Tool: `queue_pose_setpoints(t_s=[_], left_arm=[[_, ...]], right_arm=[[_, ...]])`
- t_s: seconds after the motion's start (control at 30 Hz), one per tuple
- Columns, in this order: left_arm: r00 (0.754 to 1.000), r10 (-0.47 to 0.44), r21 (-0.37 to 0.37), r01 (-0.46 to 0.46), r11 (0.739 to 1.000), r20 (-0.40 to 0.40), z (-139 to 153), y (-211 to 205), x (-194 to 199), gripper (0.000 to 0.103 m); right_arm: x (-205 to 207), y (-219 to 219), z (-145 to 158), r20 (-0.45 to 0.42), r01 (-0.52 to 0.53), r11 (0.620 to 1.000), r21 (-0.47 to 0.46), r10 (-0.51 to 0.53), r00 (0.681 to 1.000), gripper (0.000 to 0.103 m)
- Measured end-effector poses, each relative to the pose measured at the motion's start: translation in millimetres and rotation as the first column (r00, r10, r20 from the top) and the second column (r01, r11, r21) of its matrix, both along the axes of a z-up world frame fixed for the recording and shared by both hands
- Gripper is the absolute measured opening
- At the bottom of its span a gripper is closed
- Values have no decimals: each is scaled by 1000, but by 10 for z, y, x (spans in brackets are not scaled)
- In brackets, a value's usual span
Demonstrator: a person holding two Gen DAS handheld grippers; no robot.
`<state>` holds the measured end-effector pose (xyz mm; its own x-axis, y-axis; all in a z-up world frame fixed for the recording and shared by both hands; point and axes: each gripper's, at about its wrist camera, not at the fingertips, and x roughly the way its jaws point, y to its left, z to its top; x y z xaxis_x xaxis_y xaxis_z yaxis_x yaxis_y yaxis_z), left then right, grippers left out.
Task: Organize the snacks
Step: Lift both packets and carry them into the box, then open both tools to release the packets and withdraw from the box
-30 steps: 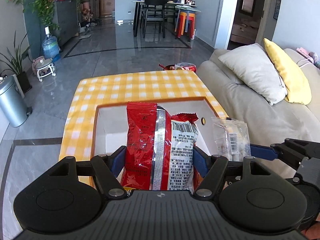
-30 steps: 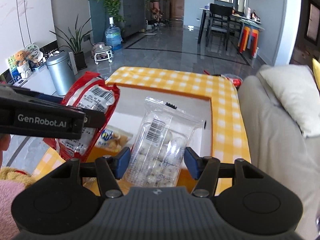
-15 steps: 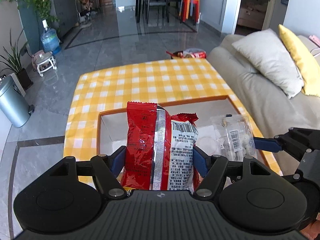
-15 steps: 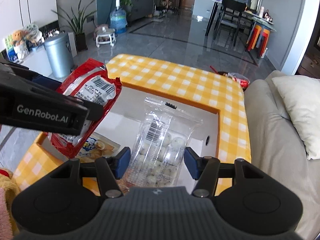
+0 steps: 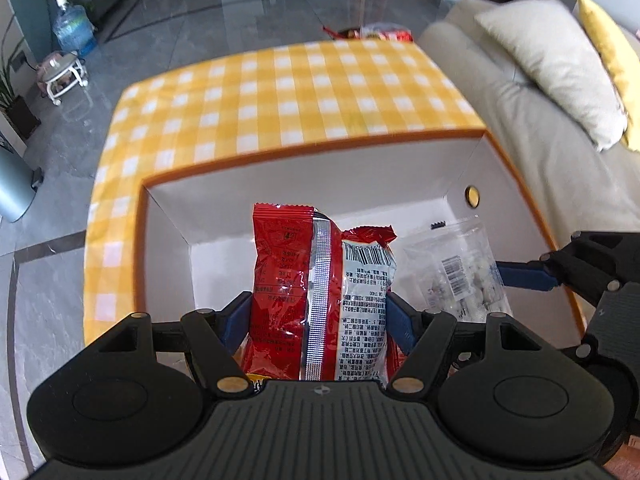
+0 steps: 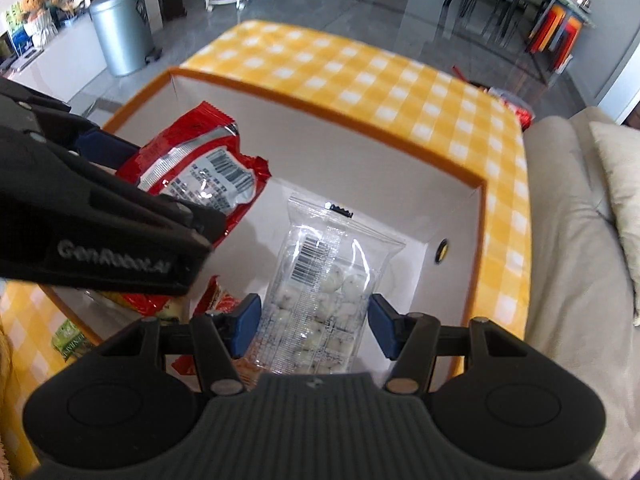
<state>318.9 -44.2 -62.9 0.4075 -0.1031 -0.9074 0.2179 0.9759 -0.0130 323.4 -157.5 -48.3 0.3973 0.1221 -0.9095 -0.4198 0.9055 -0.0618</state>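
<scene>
Snacks are clamped: left gripper [image 5: 318,316] holds a red bag [image 5: 320,296], right gripper [image 6: 314,320] a clear packet [image 6: 324,280].

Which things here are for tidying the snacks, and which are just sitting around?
For the job:
- red snack bag, held in the left gripper
- clear bag of white sweets, held in the right gripper
- white box with orange rim
- snack packets already in the box

Just lying about:
- checked tablecloth
- sofa cushion
- metal bin
- water bottle
</scene>
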Motion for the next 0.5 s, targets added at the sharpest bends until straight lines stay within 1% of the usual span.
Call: queue_pose_setpoints(t_s=[0.27,0.5], left_arm=[[996,-11,28,14,1000,-83,-277,-21,84,80],[993,-15,39,20,999,-115,-383,-46,100,80]], right_arm=[[148,-4,-245,-108,5,1000,15,-4,994,57],[184,-6,-368,-158,9,1000,26,-5,987,58]])
